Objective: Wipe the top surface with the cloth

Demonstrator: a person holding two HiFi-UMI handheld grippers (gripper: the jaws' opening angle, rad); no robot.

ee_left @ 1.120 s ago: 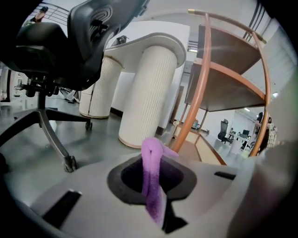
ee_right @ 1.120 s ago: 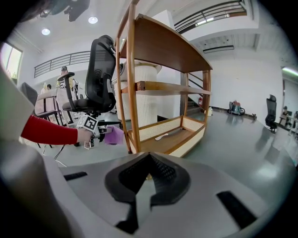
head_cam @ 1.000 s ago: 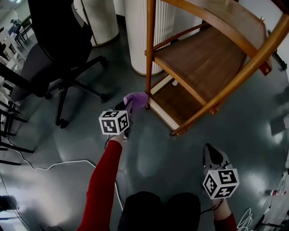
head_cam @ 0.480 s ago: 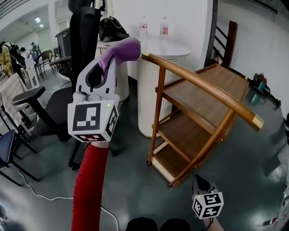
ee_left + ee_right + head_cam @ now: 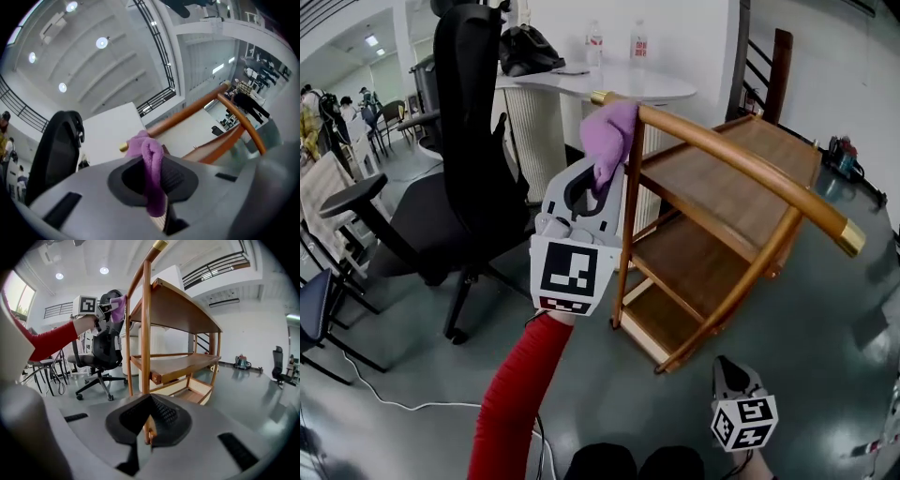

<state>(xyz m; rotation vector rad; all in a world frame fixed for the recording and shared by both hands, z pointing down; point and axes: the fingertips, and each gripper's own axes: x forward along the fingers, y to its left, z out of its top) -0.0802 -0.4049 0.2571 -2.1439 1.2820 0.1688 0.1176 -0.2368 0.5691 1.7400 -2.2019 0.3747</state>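
**Head view: crumpled purple cloth point(image 5: 612, 136) clamped at a three-shelf wooden cart point(image 5: 689, 258)**

The purple cloth is gripped between the jaws of the left gripper point(image 5: 598, 180), with its bunched end bulging past the tips. It is held just beside the cart's curved rail point(image 5: 741, 164); contact cannot be told. The top shelf point(image 5: 727, 178) lies to that gripper's right and a black office chair point(image 5: 469, 141) to its left. The right gripper point(image 5: 727, 367) is held low, well apart, its jaws closed together on nothing.

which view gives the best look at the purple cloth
The left gripper view: the cloth fills the middle, pinched between that gripper's shut jaws. The head view shows it bunched at the left gripper tip beside the wooden cart's rail. The right gripper view shows it only small and far off.
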